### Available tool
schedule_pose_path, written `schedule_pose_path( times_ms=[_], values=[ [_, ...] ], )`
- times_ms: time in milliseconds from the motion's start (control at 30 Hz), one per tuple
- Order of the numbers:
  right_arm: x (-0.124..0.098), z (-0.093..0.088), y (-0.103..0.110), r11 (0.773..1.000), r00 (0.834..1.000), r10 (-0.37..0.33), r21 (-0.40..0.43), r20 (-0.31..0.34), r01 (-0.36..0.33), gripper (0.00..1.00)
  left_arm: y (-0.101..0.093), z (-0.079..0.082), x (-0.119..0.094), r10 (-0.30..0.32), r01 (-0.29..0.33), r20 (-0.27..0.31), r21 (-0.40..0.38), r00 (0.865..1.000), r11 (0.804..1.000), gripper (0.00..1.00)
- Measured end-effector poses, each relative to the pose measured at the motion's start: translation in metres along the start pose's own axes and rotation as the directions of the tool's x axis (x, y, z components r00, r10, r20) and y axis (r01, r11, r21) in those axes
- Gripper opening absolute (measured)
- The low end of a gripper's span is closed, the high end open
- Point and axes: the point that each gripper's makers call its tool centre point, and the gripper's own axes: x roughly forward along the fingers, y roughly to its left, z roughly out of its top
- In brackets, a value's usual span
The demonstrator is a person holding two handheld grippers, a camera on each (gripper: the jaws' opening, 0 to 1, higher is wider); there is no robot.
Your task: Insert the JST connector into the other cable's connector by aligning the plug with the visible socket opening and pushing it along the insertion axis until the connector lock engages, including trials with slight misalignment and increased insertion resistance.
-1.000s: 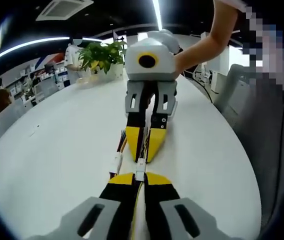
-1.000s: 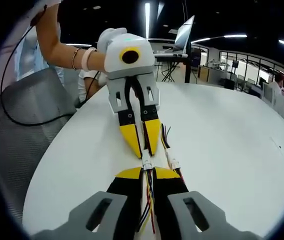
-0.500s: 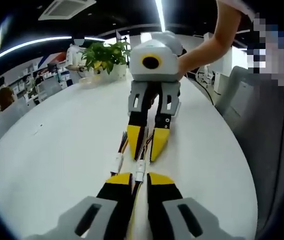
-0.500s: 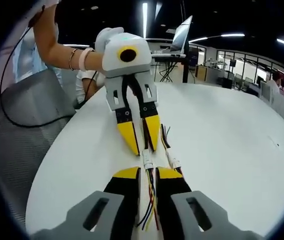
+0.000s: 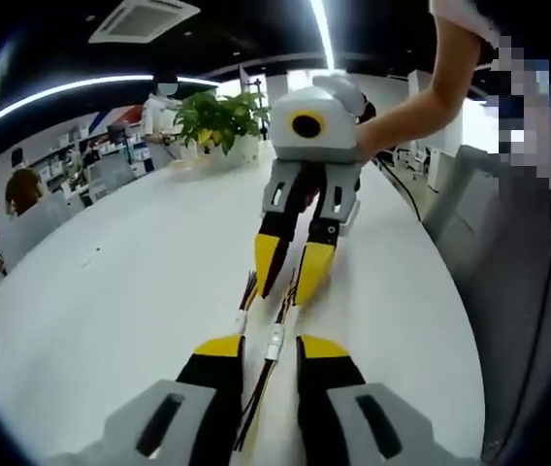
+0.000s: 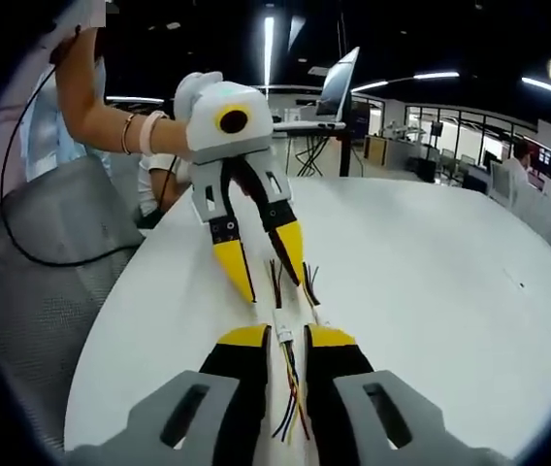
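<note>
Both grippers parted over joined cable connectors near the tabletop's edge.
Left gripper point(image 5: 264, 349) and right gripper point(image 6: 275, 336) spread, clamping nothing; white connector point(image 5: 275, 342) latch too small to tell; wires point(image 6: 290, 388) partly hidden between jaws on table point(image 5: 111, 282).

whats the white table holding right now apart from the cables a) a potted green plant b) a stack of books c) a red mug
a: in the left gripper view a leafy green plant in a white pot stands at the far end of the white table, behind the cables.
</note>
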Motion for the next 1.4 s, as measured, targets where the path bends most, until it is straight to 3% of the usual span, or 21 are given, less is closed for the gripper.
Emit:
schedule_pose_path(
  times_ms=[400, 933, 1400],
  values=[
    [-0.013, 0.014, 0.004, 0.999, 0.999, -0.043, 0.009, 0.027, 0.043, 0.15, 0.004, 0.009, -0.014, 0.050, -0.050, 0.012, -0.010, 0.999, 0.999, 0.22],
    [-0.028, 0.018, 0.016, 0.994, 0.994, -0.106, 0.039, 0.030, 0.105, 0.22, 0.002, 0.004, -0.025, 0.101, -0.101, -0.024, -0.017, 0.995, 0.995, 0.32],
    [-0.038, 0.023, 0.026, 0.980, 0.984, -0.177, 0.102, 0.032, 0.173, 0.39, -0.003, 0.007, -0.038, 0.155, -0.154, 0.007, -0.091, 0.988, 0.984, 0.50]
  ],
)
